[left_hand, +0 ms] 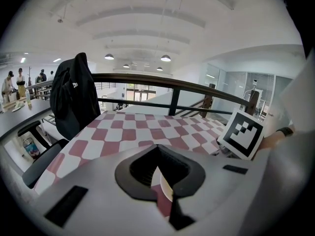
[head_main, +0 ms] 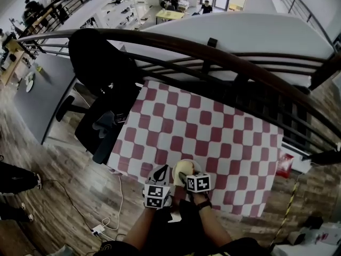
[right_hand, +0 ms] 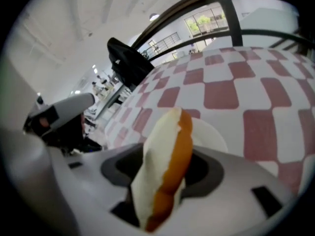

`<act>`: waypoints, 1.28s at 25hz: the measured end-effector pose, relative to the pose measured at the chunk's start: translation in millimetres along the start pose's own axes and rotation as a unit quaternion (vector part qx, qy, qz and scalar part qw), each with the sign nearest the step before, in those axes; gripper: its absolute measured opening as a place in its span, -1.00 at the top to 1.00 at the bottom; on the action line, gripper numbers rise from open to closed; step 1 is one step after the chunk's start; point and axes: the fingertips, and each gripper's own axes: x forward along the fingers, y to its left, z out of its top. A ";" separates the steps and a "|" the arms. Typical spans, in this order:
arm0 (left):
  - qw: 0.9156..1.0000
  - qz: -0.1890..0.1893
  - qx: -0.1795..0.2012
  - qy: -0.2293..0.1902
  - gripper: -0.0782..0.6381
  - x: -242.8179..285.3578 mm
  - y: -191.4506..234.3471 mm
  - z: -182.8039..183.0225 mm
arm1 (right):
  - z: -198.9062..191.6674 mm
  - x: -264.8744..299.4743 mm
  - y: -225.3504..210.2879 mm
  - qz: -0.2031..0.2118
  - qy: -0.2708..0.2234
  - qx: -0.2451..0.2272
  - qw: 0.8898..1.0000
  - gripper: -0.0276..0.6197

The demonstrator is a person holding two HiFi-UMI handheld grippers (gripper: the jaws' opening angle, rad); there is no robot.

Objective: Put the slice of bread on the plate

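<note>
Right hand-held gripper point(right_hand: 160, 183): jaws part-way apart. The slice of bread point(right_hand: 166, 161) stands on edge between them, with a dark gap on either side. The white plate point(right_hand: 210, 132) lies just beyond and beneath the slice, bare, on the red-checked counter point(right_hand: 275, 82). Left hand-held gripper point(left_hand: 160, 173): just to the left, jaws apart, nothing held.
</note>
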 end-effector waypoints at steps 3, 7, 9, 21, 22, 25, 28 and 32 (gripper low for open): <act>1.000 0.002 -0.002 -0.001 0.73 -1.8 1.3 1.8 | 4.4 -5.9 -11.5 -0.056 -0.006 -0.034 0.998 -0.13; 1.000 -0.002 -0.007 -0.013 0.73 1.2 -0.3 13.6 | 25.2 -27.4 -24.0 -0.102 -0.034 -0.062 0.992 -0.27; 1.000 -0.006 -0.007 -0.024 0.73 2.1 -1.8 24.0 | 38.2 -39.2 -21.4 -0.094 -0.047 -0.069 0.992 -0.27; 0.989 -0.024 0.014 -0.148 0.73 -32.0 0.7 164.4 | 171.8 -173.1 65.4 -0.087 -0.285 -0.151 0.943 0.56; 0.986 -0.028 0.018 -0.161 0.73 -37.5 -1.3 177.4 | 180.7 -186.6 76.0 -0.089 -0.306 -0.160 0.934 0.63; 0.979 -0.040 0.033 -0.199 0.73 -52.9 -9.8 212.1 | 202.7 -225.5 106.8 -0.093 -0.364 -0.189 0.907 0.82; 0.971 -0.052 0.043 -0.229 0.73 -66.5 -19.6 236.0 | 218.4 -260.5 133.8 -0.103 -0.412 -0.225 0.877 0.87; 0.962 -0.067 0.061 -0.258 0.73 -78.3 -30.9 256.5 | 231.8 -298.3 154.1 -0.129 -0.458 -0.249 0.844 0.87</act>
